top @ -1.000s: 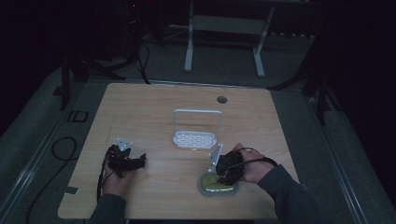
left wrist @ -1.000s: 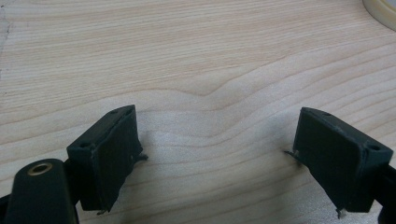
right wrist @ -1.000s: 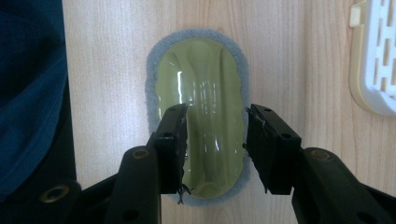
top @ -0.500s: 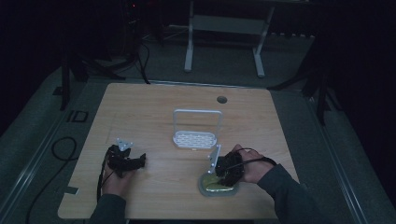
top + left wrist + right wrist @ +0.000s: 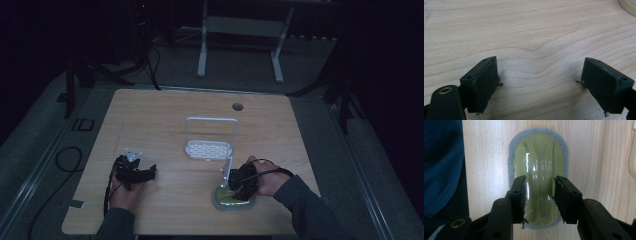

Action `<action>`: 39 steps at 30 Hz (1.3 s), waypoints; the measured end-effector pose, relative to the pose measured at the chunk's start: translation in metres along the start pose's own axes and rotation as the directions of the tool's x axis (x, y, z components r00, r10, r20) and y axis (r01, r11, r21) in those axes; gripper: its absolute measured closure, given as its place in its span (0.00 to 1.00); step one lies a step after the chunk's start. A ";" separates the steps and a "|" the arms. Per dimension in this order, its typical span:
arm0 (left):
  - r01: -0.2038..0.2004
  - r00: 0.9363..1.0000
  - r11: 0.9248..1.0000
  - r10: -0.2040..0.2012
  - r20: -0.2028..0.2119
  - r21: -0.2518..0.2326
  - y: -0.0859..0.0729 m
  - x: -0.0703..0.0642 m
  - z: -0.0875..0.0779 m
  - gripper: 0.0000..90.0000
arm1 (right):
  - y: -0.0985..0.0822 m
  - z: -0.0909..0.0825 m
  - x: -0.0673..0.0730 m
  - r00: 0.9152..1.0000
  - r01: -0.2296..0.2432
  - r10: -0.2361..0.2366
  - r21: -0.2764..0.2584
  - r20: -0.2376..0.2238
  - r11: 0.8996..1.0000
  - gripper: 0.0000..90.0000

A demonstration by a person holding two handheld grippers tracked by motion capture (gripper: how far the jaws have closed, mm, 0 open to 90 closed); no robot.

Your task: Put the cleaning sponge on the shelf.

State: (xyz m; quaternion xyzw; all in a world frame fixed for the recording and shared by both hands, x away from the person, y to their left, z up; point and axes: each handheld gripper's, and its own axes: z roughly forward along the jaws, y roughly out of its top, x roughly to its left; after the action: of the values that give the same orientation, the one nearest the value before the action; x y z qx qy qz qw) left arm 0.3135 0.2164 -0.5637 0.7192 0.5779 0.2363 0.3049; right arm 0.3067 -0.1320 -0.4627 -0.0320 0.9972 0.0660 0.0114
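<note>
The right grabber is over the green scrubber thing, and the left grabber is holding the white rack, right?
Not quite. The left gripper holds nothing: in the left gripper view its jaws stand wide apart over bare table. The white rack stands apart, mid-table. The right gripper is indeed over the green scrubber.

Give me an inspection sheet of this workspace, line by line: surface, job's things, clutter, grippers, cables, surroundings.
Surface: pale wooden table with a round hole near its far edge.
Job's things: green scrubber with a grey pad lying flat at the near right; white rack standing at the centre.
Clutter: nothing seen.
Grippers: left gripper open over bare wood; right gripper with its jaws either side of the scrubber's glossy top, grip not certain.
Cables: black cable looping on the floor at left.
Surroundings: dark room; white frame legs beyond the table.
</note>
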 end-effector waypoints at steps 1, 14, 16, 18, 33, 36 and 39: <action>0.000 1.000 1.000 0.000 0.000 0.000 0.000 0.000 0.000 0.16 | 0.000 0.000 0.000 1.000 -0.001 0.001 0.007 0.000 1.000 0.68; -0.001 1.000 1.000 0.001 0.000 0.000 0.000 0.000 0.000 0.16 | 0.003 0.008 -0.003 1.000 0.006 -0.005 0.042 -0.010 0.999 0.71; 0.000 1.000 1.000 0.000 0.000 0.000 0.000 0.000 0.000 0.16 | 0.004 0.009 -0.003 1.000 0.007 -0.006 0.046 -0.011 0.999 0.71; 0.000 1.000 1.000 0.000 0.000 0.000 0.000 0.000 0.000 0.16 | 0.004 0.010 -0.003 1.000 0.010 -0.009 0.051 -0.015 0.999 0.72; 0.000 1.000 1.000 0.000 0.000 0.000 0.000 0.000 0.000 0.16 | 0.008 0.016 -0.003 1.000 0.029 -0.028 0.090 -0.013 0.996 0.77; 0.000 1.000 1.000 0.000 0.000 0.000 0.000 0.000 0.000 0.16 | 0.009 0.016 -0.003 0.999 0.034 -0.033 0.098 -0.014 0.995 0.77; 0.000 1.000 1.000 0.000 0.000 0.000 0.000 0.000 0.000 0.16 | 0.010 0.017 -0.002 0.999 0.045 -0.044 0.104 -0.010 0.994 0.78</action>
State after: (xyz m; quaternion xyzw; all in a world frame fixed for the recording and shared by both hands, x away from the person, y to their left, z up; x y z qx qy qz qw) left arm 0.3134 0.2164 -0.5637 0.7192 0.5779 0.2364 0.3048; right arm 0.3087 -0.1192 -0.4782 -0.0538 0.9984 0.0134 0.0105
